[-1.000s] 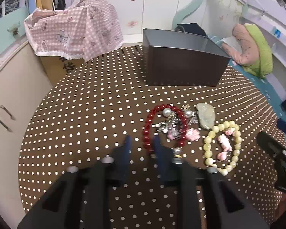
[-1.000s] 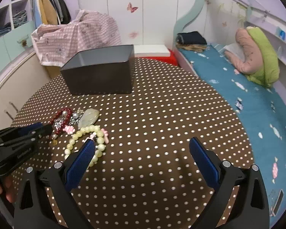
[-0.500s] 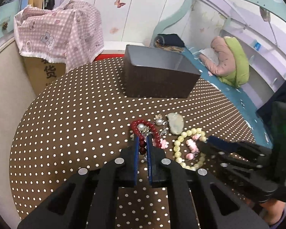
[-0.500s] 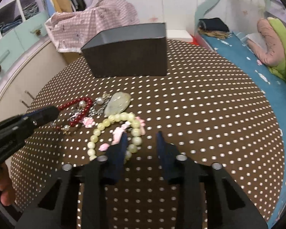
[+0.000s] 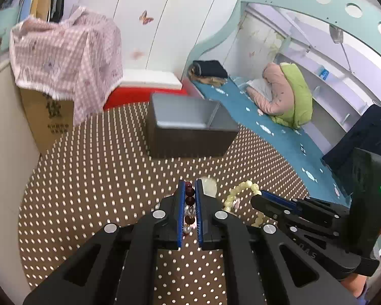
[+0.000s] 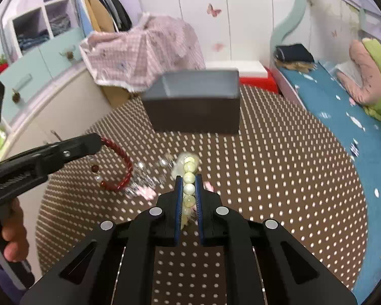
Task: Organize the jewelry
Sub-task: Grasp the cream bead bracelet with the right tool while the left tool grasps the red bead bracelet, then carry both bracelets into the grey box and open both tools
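Note:
My left gripper (image 5: 189, 185) is shut on the red bead bracelet (image 5: 189, 192), which hangs lifted off the brown dotted table (image 5: 101, 172). The right wrist view shows that left gripper (image 6: 96, 139) at the left with the red bracelet (image 6: 122, 170) dangling from its tip. The jaws of my right gripper (image 6: 189, 178) are closing, and their pads press on the pale yellow-green bead bracelet (image 6: 189, 190) between them. An open dark grey box (image 6: 195, 111) stands at the table's far side.
A pale jade pendant (image 6: 177, 170), silver charm jewelry (image 6: 144, 178) and pink charms (image 6: 146, 192) lie on the table between the grippers. A bed (image 6: 343, 106) runs along the right. A box draped with pink checked cloth (image 5: 63, 53) stands at the back left.
The left gripper shut on the red bracelet and lifted it off the table. The right gripper moved over the yellow-green bracelet and went from wide open to gripping its beads.

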A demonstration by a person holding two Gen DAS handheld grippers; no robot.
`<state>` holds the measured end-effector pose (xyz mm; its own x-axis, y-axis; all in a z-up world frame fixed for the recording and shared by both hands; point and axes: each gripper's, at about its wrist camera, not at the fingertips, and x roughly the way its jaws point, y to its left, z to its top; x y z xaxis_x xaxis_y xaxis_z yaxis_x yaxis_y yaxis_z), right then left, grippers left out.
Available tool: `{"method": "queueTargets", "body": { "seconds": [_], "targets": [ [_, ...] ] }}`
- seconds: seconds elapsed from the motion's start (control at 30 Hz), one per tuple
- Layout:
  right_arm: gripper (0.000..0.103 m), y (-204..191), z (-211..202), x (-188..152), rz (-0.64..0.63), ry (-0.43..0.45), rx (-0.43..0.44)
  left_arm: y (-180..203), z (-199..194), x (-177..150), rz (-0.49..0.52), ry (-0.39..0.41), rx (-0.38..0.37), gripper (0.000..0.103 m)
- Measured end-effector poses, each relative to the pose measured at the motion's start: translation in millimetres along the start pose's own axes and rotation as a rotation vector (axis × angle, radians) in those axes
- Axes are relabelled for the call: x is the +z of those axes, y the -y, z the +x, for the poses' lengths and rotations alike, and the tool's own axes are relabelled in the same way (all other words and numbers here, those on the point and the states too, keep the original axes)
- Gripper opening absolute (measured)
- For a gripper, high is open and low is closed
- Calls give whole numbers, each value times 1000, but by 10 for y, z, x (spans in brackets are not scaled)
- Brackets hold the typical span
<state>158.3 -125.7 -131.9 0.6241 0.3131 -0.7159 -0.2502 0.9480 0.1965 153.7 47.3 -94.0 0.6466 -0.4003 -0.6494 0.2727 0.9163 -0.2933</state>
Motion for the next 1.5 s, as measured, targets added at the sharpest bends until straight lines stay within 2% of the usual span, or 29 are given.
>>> {"method": "queueTargets", "body": {
  "seconds": [0.17, 0.33, 0.53, 0.7, 0.87, 1.03, 1.1, 1.23, 1.27, 1.33, 1.5],
  "targets": [
    [10, 22, -192, 224, 3, 43, 45, 58, -128, 223, 12, 29, -56, 6],
    [10, 84, -326, 620, 9, 117, 62, 148, -220, 590, 46, 85, -102, 6],
    [10, 207, -207, 1140, 27, 170, 37, 240, -115, 1074, 101, 144, -60, 6],
    [10, 298, 175, 1398, 43, 149, 13, 146, 366, 1280, 107, 88, -21, 6],
    [10, 282, 591, 1415, 19, 87, -20, -70, 964, 1229, 78, -32, 23, 6],
    [10, 294, 863, 1392, 10, 50, -34, -215, 1257, 1055, 57, -92, 59, 6],
    [10, 301, 955, 1388, 6, 31, -37, -240, 1282, 1024, 51, -91, 68, 7],
    [10, 308, 1083, 1342, 5, 6, -31, -189, 1255, 990, 106, -70, 135, 8],
    [10, 307, 1108, 1332, 8, 0, -29, -175, 1237, 984, 112, -63, 142, 11],
    [10, 308, 1165, 1318, 11, -9, -29, -155, 1211, 980, 116, -47, 157, 30],
    [10, 293, 1213, 1293, 9, -13, -22, -122, 1135, 986, 127, -18, 173, 33]
  ]
}}
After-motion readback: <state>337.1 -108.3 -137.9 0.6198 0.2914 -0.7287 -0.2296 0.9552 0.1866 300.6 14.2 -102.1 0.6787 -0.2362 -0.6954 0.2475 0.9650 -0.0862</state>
